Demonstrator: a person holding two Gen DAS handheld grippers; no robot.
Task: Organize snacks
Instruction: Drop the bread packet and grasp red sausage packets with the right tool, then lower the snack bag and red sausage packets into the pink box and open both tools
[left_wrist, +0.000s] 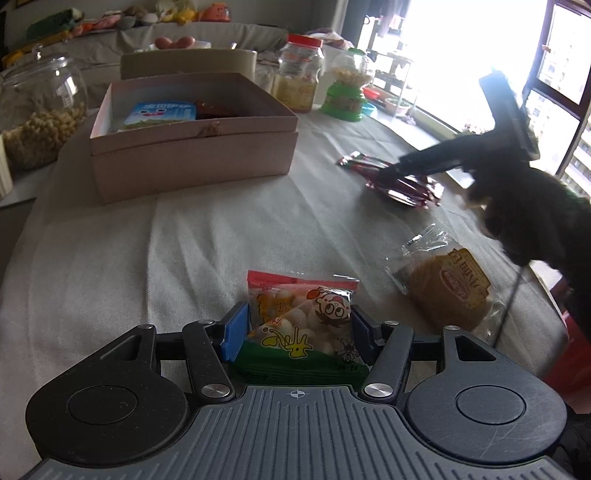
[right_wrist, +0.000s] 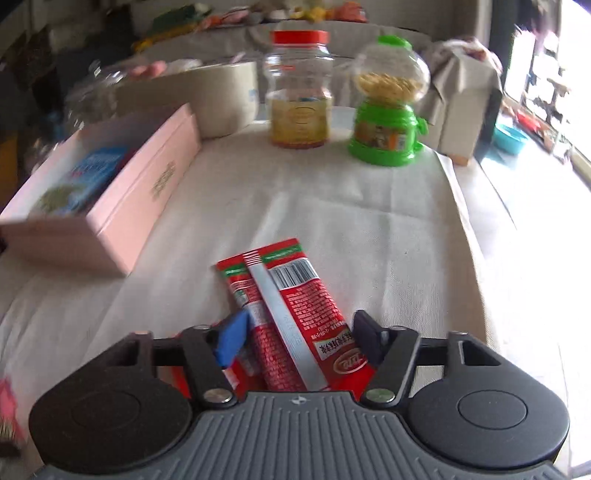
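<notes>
We see, from largest to smallest, a cloth-covered surface (left_wrist: 184, 236) carrying every item. At 11 o'clock in the left wrist view stands the open pink box (left_wrist: 192, 147), holding a blue packet (left_wrist: 160, 115) and a dark packet (left_wrist: 216, 109); in the right wrist view the same box lies at 9 o'clock. Left of the box is a round glass jar (left_wrist: 40, 110) of pale snacks. Toward 12 o'clock in the right wrist view we note a red-lidded plastic jar (right_wrist: 300, 88) and, just beside it at 1 o'clock, a green candy dispenser (right_wrist: 388, 103). In the left wrist view a wrapped cake (left_wrist: 448, 284) lies on the cloth at 4 o'clock. The left gripper (left_wrist: 299, 326) has its fingers closed against both sides of a cartoon-printed puff bag (left_wrist: 301, 317), low over the cloth. The right gripper (right_wrist: 299, 336) has its fingers set on either side of two red stick packets (right_wrist: 284, 314); whether they actually press the packets we cannot tell. In the left wrist view this gripper appears at 2 o'clock, reaching over those packets, well apart from the box.
</notes>
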